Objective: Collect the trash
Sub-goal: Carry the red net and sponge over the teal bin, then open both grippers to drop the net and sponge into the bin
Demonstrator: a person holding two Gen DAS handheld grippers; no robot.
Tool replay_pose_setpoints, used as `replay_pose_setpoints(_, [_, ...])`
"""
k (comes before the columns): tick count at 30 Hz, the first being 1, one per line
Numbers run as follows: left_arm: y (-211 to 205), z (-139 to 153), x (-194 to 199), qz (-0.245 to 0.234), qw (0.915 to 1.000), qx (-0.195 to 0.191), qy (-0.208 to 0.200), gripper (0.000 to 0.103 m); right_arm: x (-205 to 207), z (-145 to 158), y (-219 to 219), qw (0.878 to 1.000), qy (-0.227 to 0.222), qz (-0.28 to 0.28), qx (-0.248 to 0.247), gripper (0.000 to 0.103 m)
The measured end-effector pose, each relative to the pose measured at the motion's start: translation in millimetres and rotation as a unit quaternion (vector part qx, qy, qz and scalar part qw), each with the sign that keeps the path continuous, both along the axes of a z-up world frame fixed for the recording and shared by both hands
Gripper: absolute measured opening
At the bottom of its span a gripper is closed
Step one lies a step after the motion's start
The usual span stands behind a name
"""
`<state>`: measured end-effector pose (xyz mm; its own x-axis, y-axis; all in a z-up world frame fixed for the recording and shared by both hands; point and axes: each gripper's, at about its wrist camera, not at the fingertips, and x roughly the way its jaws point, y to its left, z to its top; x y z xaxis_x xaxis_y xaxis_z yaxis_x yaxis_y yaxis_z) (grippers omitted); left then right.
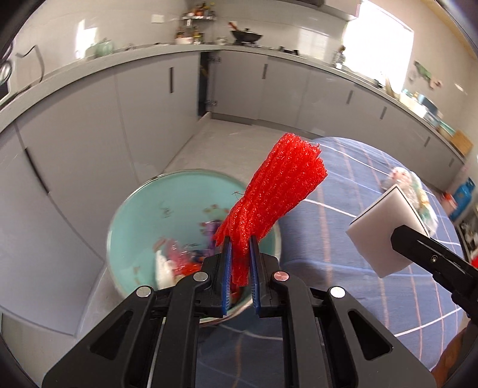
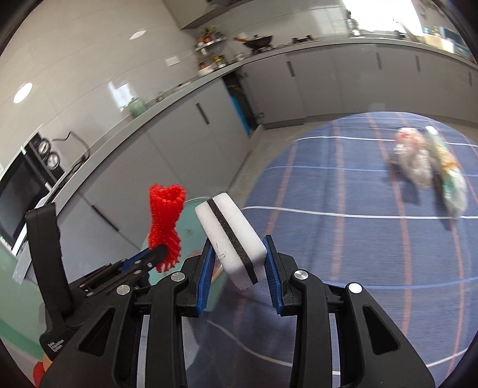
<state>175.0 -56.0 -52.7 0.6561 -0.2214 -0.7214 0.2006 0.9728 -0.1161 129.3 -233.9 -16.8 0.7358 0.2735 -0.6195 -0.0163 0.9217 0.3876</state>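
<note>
Clearly the left gripper [image 1: 240, 259] is clamped on a red foam net sleeve [image 1: 269, 194], its blue pads [image 1: 227, 268] pinching the sleeve's lower end. The sleeve's long axis runs out from between the fingers, up and away to the right, and its open, frayed end fans out at the far tip. Below and beyond the fingers, slightly to their left, sits a round turquoise bin [image 1: 140, 215] with blurred scraps of trash in its bottom.

The right gripper [image 2: 239, 259] grips a white sponge block [image 2: 231, 235] with a black band through its middle. The block stands tilted between the fingers, its long axis leaning up and to the left, the upper end well clear of the fingertips.

Ahead of the right fingers, well apart to the right, two crumpled plastic bags [image 2: 430, 167] lie on a blue tablecloth [image 2: 343, 185] crossed by white and orange lines. Past the cloth is pale floor, then grey cabinets [image 1: 89, 125] under a long countertop carrying a wok [image 1: 246, 35] and a spice rack [image 1: 197, 21]. A built-in oven [image 2: 18, 197] shows far left of the right fingers. Small white lettering on the left gripper's body is too small to make out.
</note>
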Motion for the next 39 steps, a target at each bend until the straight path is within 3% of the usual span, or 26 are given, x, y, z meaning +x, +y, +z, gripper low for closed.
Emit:
replay_pose_setpoints(18, [43,-27,23,0.064,0.9967,-0.011,0.048,0.011,38,-18,73,0.998,0.025,0.043,-0.023,0.034])
replay_pose_setpoints(39, [49,-53,40,0.085,0.9927,-0.005,0.085,0.015,72,-45,95,0.997,0.054,0.057,-0.017,0.038])
